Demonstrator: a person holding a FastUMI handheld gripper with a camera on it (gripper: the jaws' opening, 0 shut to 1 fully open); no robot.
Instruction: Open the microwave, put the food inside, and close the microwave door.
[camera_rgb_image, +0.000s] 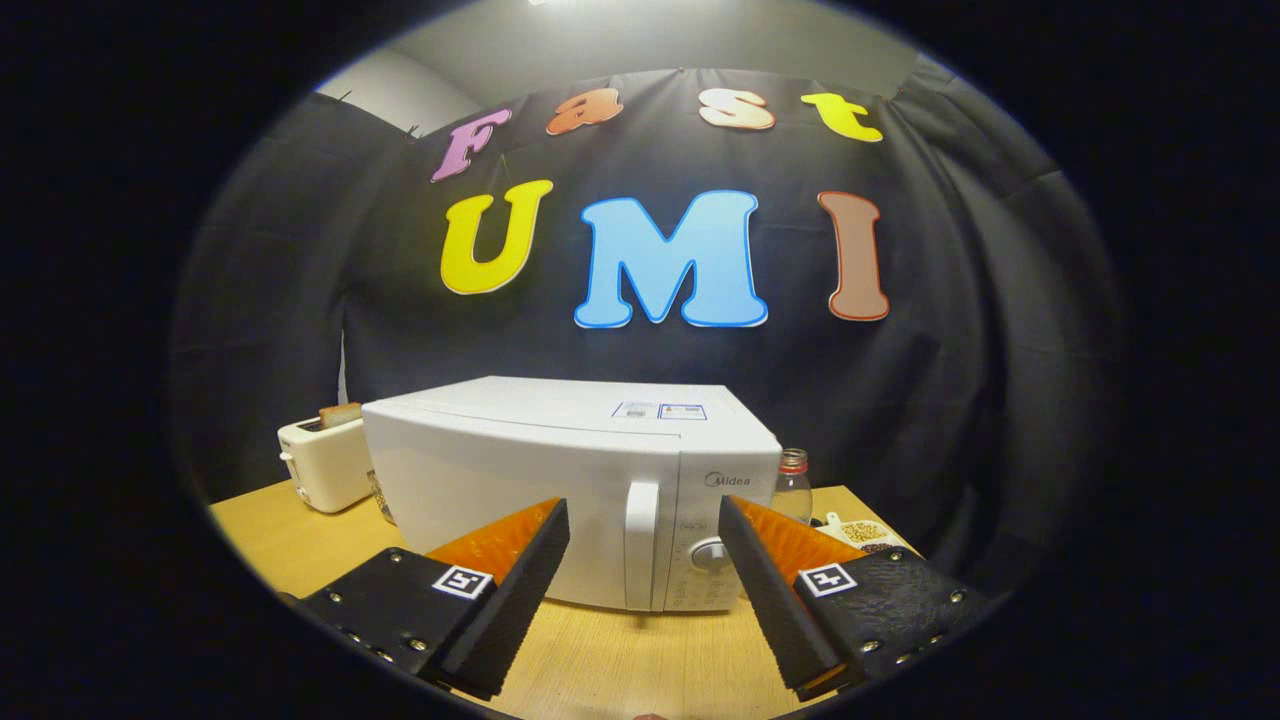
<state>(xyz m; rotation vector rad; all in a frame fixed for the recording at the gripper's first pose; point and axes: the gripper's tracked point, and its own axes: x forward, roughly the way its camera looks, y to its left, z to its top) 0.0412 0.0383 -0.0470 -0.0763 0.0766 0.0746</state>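
Note:
A white microwave (560, 470) stands on the wooden table (620, 660) just ahead of my fingers, its door closed. The door's vertical white handle (641, 545) lies in line with the gap between the fingers, a short way beyond them. A control panel with a round knob (711, 553) sits right of the handle. My gripper (643, 515) is open, fingers wide apart with nothing between them. I cannot make out any food for the microwave with certainty.
A white toaster (322, 463) with a slice of bread (340, 413) in it stands left of the microwave. Behind the microwave's right side are a clear bottle with a red cap (792, 485) and a small dish of grains (862, 533).

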